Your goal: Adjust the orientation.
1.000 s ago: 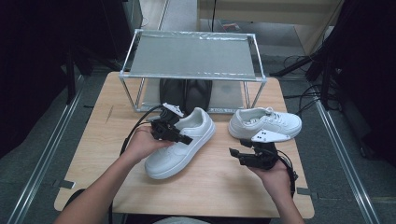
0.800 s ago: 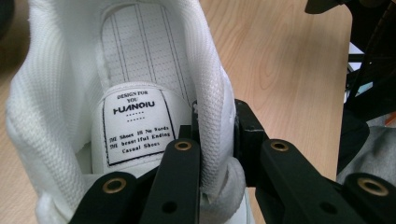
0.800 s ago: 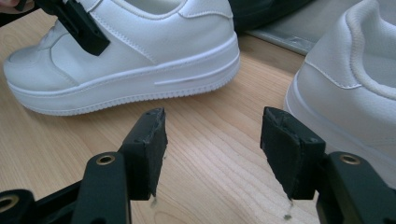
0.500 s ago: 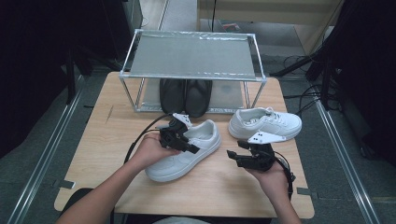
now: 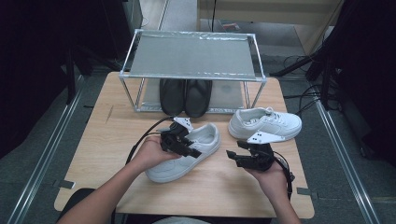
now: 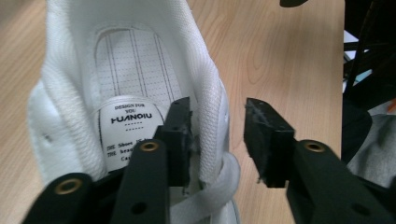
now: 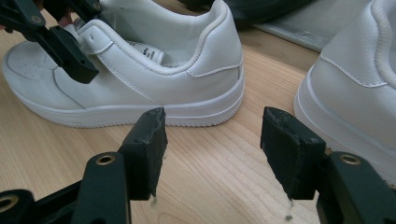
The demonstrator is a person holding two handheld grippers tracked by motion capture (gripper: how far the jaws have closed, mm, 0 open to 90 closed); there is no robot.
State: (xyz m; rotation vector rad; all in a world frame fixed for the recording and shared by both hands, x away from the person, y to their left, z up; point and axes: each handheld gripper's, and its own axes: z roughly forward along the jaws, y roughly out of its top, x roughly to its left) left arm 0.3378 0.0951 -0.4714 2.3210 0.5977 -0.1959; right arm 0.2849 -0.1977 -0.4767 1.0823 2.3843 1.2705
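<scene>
On the table (image 5: 93, 154), near its middle, lies the white sneaker (image 5: 184, 156), toe toward the person. Left gripper (image 5: 180, 142) straddles its collar wall: one jaw inside the shoe, one outside, jaws just opened, pads off the fabric by the left gripper view (image 6: 217, 140). Risk: on withdrawal the inner jaw snags the collar or the lace (image 6: 210, 196), dragging the shoe askew. Right gripper (image 5: 247, 156) rests jaws apart, empty, between this shoe and the second sneaker (image 5: 266, 123); a careless sweep could nudge either. Black shoes (image 5: 185, 95) sit under the rack (image 5: 191, 56).
</scene>
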